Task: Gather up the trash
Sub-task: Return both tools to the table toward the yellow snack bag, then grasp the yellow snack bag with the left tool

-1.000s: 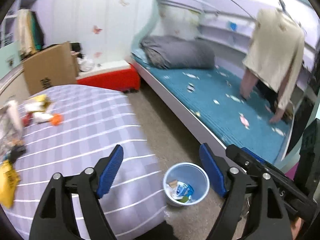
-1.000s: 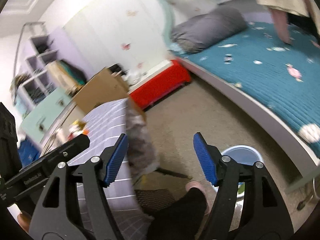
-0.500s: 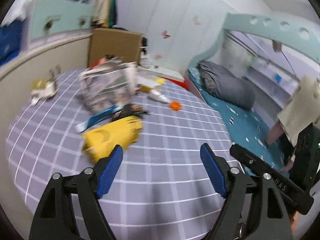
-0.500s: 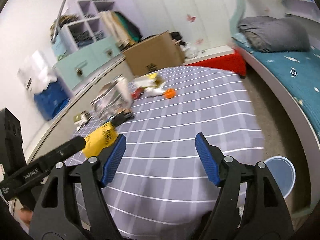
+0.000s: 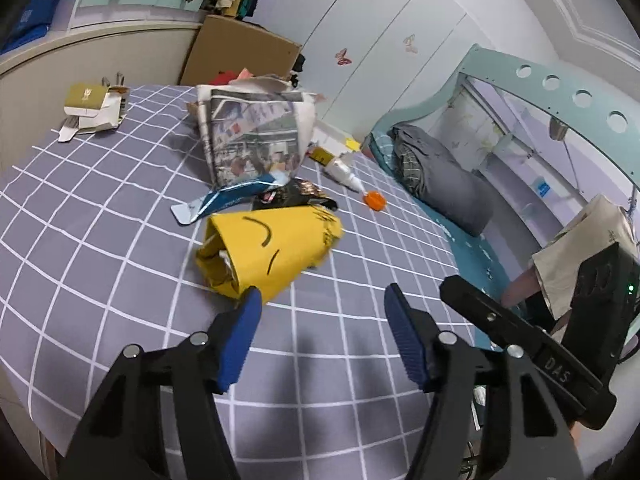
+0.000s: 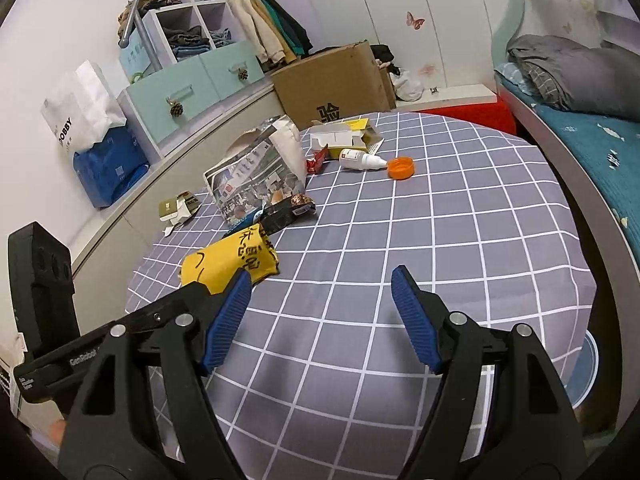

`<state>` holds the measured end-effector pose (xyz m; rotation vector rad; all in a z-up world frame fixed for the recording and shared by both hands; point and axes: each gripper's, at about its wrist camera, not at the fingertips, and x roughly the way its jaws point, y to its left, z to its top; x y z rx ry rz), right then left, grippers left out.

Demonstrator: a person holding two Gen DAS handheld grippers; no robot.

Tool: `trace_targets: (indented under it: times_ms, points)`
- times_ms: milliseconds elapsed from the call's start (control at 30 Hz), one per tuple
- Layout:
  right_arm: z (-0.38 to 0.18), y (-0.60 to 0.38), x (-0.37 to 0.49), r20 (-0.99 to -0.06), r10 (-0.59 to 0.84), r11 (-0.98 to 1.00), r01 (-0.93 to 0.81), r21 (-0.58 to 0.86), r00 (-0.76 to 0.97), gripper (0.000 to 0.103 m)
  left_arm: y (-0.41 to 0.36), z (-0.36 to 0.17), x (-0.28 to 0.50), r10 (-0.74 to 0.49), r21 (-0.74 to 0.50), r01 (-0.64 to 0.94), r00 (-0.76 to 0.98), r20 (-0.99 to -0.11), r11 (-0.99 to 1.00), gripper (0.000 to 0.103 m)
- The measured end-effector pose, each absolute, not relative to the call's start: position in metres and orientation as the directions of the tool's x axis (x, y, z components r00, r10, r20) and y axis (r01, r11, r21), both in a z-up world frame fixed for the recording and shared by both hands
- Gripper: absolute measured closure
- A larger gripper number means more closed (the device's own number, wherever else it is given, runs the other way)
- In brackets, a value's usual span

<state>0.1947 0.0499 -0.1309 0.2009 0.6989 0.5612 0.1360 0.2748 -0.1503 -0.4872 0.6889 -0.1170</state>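
The yellow wrapper lies crumpled on the checked table, nearest piece of the trash pile, and the left gripper is right on it: its left pad sits at the wrapper's near edge, at about 5 o'clock of it, whether touching I cannot tell. The jaws have just been closing, yet they stand well apart with nothing between them, only bare cloth. The wrapper sits to the side of the gap, not in it.

Behind the wrapper, at 12 o'clock, lie a dark packet and a folded newspaper; at 2 o'clock a white bottle and an orange cap.

The right gripper hovers over clear cloth, jaws wide, empty. The bin peeks out below the table edge at 4 o'clock in its view.

Judgement: this is the reach for the next piece. Next, the left gripper needs to shift toward 10 o'clock to straddle the wrapper, then pinch.
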Motion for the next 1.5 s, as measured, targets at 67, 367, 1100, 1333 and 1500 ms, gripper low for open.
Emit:
trace_targets:
  times_ms: [67,367,1100,1333,1500]
  points:
    - [-0.132,0.051,0.197,-0.556,0.553,0.833,-0.421,0.359,0.620,0.031,0.278,-0.151,0.133,-0.256,-0.471,-0.063,0.772,-0.582,0.880,0.041]
    - [-0.130,0.062,0.201,-0.552,0.574,0.819,-0.445,0.363,0.605,0.030,0.295,-0.152,0.134,-0.224,-0.468,-0.094,0.784,-0.579,0.879,0.040]
    - [-0.144,0.058,0.216,-0.575,0.554,0.833,-0.402,0.381,0.602,0.030,0.257,-0.151,0.186,-0.285,-0.390,0.027,0.729,-0.622,0.920,0.091]
    - [-0.141,0.048,0.224,-0.568,0.543,0.840,-0.382,0.386,0.618,0.030,0.253,-0.132,0.170,-0.206,-0.353,-0.006,0.802,-0.561,0.936,0.097]
    - [-0.137,0.052,0.231,-0.570,0.541,0.841,-0.391,0.373,0.618,0.030,0.268,-0.113,0.158,-0.131,-0.343,-0.062,0.849,-0.512,0.937,0.099]
